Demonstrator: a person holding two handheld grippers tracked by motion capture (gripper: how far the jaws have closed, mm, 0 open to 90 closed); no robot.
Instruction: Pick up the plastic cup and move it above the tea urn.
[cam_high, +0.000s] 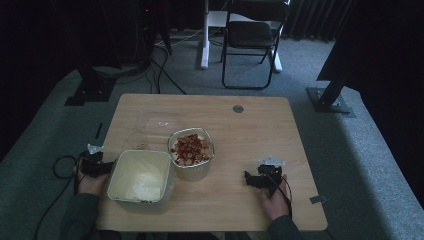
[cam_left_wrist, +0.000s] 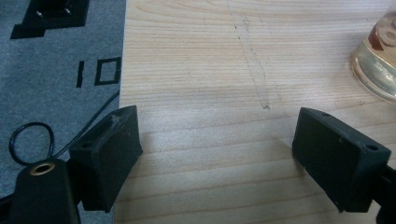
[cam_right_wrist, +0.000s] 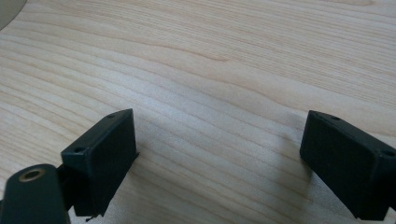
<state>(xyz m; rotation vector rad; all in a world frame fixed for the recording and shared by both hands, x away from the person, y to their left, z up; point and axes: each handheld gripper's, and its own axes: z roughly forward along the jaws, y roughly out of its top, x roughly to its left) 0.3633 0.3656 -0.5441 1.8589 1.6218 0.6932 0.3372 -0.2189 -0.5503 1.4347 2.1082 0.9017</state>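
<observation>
On the wooden table (cam_high: 240, 135) stands a pale tub (cam_high: 191, 149) of red and tan food pieces. Beside it, toward the front left, sits an empty cream square tub (cam_high: 139, 175). My left gripper (cam_high: 100, 165) rests at the table's left edge, just left of the cream tub. In the left gripper view it (cam_left_wrist: 218, 126) is open over bare wood. My right gripper (cam_high: 252, 179) lies on the table at the front right, apart from both tubs. In the right gripper view it (cam_right_wrist: 219, 128) is open with nothing between its jaws.
A clear plastic container (cam_high: 147, 131) lies behind the cream tub, and its rim (cam_left_wrist: 377, 65) shows at the right of the left gripper view. A folding chair (cam_high: 252, 37) and black stand feet (cam_high: 330, 97) are on the carpet beyond the table. A cable (cam_high: 62, 167) loops off the left edge.
</observation>
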